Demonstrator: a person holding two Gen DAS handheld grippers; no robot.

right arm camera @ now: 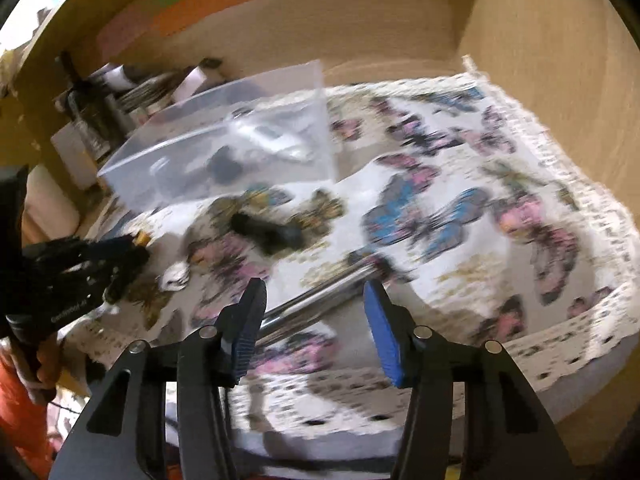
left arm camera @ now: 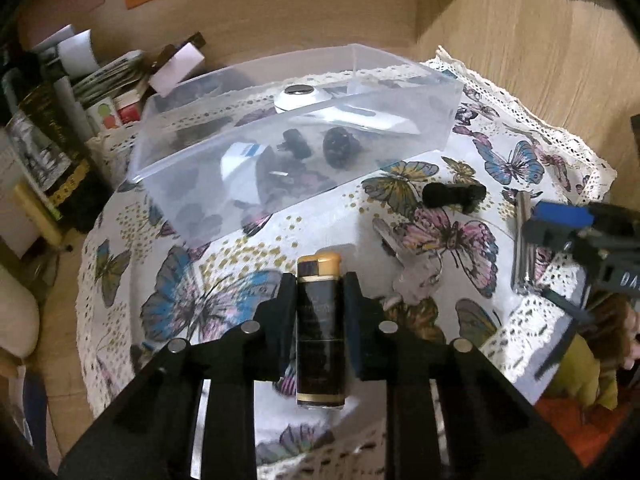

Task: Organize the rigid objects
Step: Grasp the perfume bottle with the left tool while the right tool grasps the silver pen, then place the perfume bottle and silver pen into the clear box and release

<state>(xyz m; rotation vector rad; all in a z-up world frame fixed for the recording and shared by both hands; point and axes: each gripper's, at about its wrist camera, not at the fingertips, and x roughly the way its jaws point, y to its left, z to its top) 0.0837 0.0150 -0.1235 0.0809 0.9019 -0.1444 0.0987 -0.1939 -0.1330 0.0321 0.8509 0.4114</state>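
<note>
My left gripper (left arm camera: 319,286) is shut on a dark lighter with a gold cap (left arm camera: 319,332), held just above the butterfly tablecloth (left arm camera: 224,264). A clear plastic box (left arm camera: 296,136) stands behind it with several small dark and white items inside. A black plug-like object (left arm camera: 454,196) and a clear plastic piece (left arm camera: 412,268) lie on the cloth to the right. My right gripper (right arm camera: 314,304) is open over a shiny metal rod (right arm camera: 320,300), which lies between its blue pads (right arm camera: 382,328). The box (right arm camera: 224,148) and black object (right arm camera: 266,234) show blurred in the right wrist view.
Books, boxes and a dark bottle (left arm camera: 44,148) crowd the left beside the table. A wooden wall (left arm camera: 520,40) rises behind and to the right. The cloth's lace edge (right arm camera: 580,320) marks the table's right rim. The right gripper (left arm camera: 576,232) shows at the right in the left view.
</note>
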